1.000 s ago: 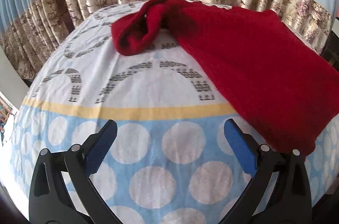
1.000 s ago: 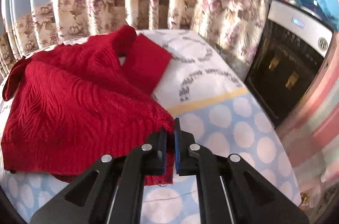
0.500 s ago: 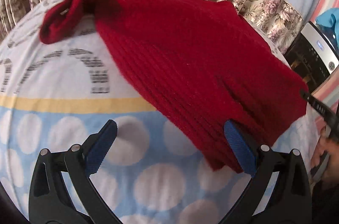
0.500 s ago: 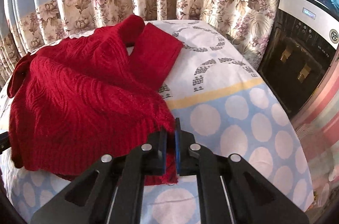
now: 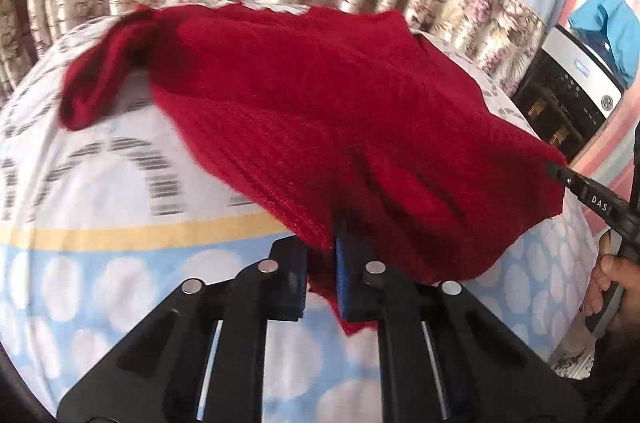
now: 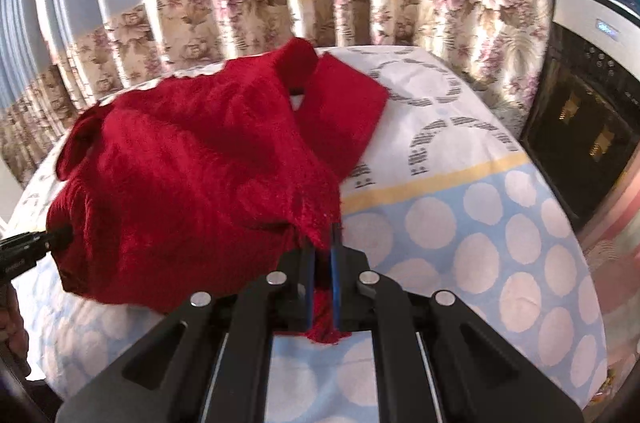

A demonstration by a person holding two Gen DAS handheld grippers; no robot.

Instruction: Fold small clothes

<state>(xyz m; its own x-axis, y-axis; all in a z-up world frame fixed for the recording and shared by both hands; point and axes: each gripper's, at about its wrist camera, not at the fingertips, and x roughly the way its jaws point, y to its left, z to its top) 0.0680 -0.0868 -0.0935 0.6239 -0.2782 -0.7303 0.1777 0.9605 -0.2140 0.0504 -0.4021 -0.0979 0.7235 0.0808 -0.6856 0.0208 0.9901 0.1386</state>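
Observation:
A red knit sweater (image 5: pixel 320 111) lies spread on a bed with a blue-and-white dotted cover (image 5: pixel 100 283). My left gripper (image 5: pixel 322 263) is shut on the sweater's near hem corner, red knit pinched between its blue pads. My right gripper (image 6: pixel 322 263) is shut on the opposite hem corner of the red sweater (image 6: pixel 192 175). That hem hangs lifted and stretched between the two grippers. One sleeve (image 5: pixel 100 79) trails at the far left, the other sleeve (image 6: pixel 344 115) lies folded at the far right. The other gripper's tip shows at the side of each view.
A flowered curtain (image 6: pixel 320 7) hangs behind the bed. A black and white appliance (image 6: pixel 580 111) stands right of the bed with a blue cloth (image 5: pixel 608 31) on top. A person's hand (image 5: pixel 612 291) grips the right tool at the left wrist view's right edge.
My left gripper slid right from the bare cover to the sweater's hem and shut on it. The right gripper kept its grip and the hem rose a little off the bed.

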